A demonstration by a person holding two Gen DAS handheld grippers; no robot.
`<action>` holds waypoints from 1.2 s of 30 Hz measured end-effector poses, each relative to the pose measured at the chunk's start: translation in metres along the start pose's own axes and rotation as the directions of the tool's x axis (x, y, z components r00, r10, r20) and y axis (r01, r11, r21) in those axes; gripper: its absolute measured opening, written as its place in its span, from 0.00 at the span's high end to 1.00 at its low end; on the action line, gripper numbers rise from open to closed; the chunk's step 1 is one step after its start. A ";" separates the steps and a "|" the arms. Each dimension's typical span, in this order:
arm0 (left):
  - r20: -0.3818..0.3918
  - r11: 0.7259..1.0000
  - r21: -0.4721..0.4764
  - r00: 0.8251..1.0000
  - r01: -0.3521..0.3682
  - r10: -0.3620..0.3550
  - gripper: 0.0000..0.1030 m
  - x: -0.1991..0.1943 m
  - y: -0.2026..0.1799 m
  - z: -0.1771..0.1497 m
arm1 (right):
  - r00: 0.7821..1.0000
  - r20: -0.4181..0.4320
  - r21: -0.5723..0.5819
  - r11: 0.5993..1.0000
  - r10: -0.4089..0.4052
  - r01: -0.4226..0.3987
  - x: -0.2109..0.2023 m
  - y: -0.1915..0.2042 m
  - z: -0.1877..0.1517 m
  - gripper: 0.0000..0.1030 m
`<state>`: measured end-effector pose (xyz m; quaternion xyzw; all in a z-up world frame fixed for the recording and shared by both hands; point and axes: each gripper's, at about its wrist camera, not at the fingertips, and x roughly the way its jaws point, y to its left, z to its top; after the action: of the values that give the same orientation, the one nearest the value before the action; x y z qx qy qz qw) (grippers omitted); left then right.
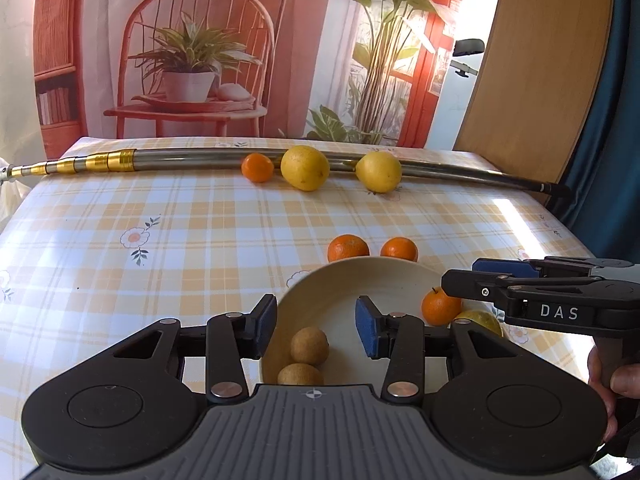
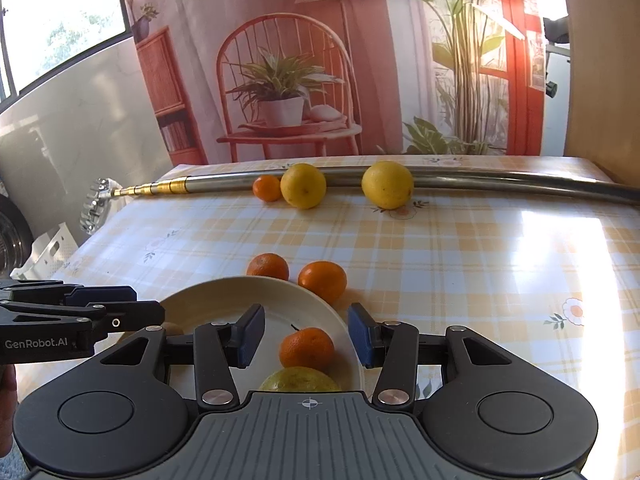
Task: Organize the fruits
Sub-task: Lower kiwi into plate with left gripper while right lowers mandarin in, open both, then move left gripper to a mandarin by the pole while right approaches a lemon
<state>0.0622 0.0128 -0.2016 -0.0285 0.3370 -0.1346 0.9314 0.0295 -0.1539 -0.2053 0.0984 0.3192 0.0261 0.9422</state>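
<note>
Checked tablecloth [image 1: 160, 208], bowl [image 1: 384, 276], "DAS" on right tool [image 1: 456, 280], perhaps closed.

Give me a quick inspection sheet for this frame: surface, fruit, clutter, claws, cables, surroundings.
Surface: table under a yellow plaid floral cloth, sun glare at right.
Job's things: cream bowl holds two brown fruits, a mandarin and a yellow-green fruit; two mandarins beside the bowl; two lemons and a small mandarin at the far edge.
Clutter: telescopic metal pole behind the far fruit.
Claws: left claw open, empty, over the bowl; right claw open, empty, over the bowl.
Cables: nothing seen.
Surroundings: printed backdrop, window.
</note>
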 end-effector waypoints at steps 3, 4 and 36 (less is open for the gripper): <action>0.010 1.000 -0.006 1.000 0.017 -0.017 0.56 -0.005 0.006 0.013 | 1.000 0.017 0.029 0.999 -0.014 0.014 -0.004 -0.011 0.009 0.58; 0.013 1.000 0.002 1.000 0.015 -0.015 0.56 -0.006 0.007 0.018 | 1.000 0.023 0.039 0.999 -0.017 0.016 -0.005 -0.014 0.012 0.58; 0.113 0.984 0.057 0.980 -0.169 0.162 0.00 -0.022 0.014 0.077 | 0.992 0.100 0.216 0.975 -0.081 0.058 -0.025 -0.067 0.067 0.00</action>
<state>0.0979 0.0296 -0.1304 0.0232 0.2827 -0.0661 0.9567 0.0488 -0.2335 -0.1518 0.1885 0.2718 -0.0465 0.9426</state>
